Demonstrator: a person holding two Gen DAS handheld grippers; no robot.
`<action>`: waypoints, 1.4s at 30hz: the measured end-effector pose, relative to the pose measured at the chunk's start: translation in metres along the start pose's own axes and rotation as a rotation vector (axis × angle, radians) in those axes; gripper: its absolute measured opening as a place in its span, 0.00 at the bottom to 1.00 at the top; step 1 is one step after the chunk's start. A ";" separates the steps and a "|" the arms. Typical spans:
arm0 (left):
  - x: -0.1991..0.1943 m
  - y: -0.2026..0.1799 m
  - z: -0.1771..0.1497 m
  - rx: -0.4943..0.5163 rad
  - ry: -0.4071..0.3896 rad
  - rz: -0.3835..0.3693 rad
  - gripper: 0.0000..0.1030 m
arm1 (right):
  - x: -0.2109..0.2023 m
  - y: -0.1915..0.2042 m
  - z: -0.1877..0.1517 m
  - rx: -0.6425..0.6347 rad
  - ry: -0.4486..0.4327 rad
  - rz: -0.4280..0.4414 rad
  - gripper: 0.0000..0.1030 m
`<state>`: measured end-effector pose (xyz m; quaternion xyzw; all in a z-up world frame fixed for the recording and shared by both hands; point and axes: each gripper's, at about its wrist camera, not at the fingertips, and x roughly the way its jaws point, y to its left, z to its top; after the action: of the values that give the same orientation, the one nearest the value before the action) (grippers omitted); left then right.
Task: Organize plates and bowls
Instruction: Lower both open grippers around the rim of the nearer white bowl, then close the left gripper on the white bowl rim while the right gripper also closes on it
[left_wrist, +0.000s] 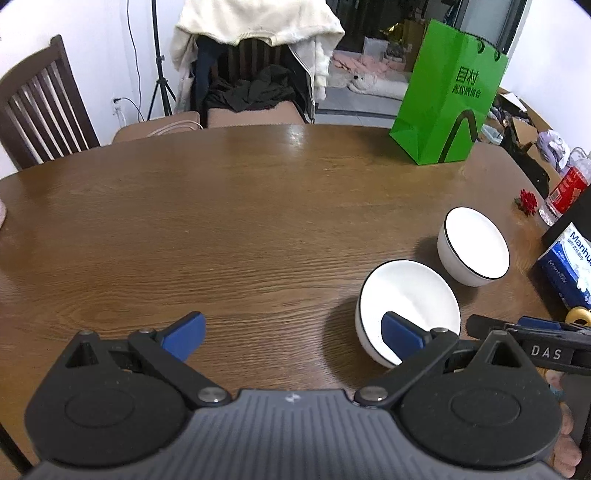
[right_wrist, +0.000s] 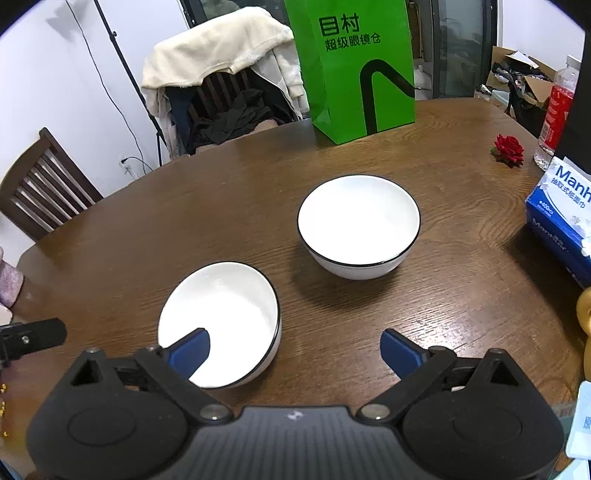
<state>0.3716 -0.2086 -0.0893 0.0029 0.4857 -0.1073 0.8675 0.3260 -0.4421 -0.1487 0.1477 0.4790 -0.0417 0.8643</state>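
Observation:
Two white bowls with thin black rims stand upright on the brown wooden table (left_wrist: 221, 229). The near bowl (left_wrist: 408, 299) (right_wrist: 225, 314) sits in front of the far bowl (left_wrist: 474, 245) (right_wrist: 358, 225). My left gripper (left_wrist: 295, 336) is open over bare table, its right blue pad overlapping the near bowl's rim in view. My right gripper (right_wrist: 295, 350) is open too, its left blue pad over the near bowl's inside and its right pad over bare wood. Nothing is held by either one. The right gripper's black tip shows at the left wrist view's right edge.
A green paper bag (left_wrist: 448, 92) (right_wrist: 358, 66) stands at the table's far side. A red flower (right_wrist: 509, 149), a bottle with a red label (right_wrist: 556, 114) and a blue tissue pack (right_wrist: 561, 218) lie at the right. Chairs (left_wrist: 40, 99) draped with clothes stand behind the table.

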 end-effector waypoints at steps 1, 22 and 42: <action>0.005 -0.002 0.001 -0.001 0.007 -0.001 1.00 | 0.004 -0.001 0.001 0.003 0.004 0.002 0.92; 0.081 -0.036 0.011 -0.004 0.109 -0.013 0.81 | 0.062 -0.001 0.011 0.014 0.101 -0.021 0.54; 0.102 -0.046 0.017 -0.034 0.175 -0.082 0.08 | 0.075 0.016 0.020 -0.001 0.135 0.000 0.06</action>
<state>0.4291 -0.2745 -0.1615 -0.0223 0.5611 -0.1340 0.8165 0.3860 -0.4278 -0.1989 0.1500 0.5363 -0.0312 0.8300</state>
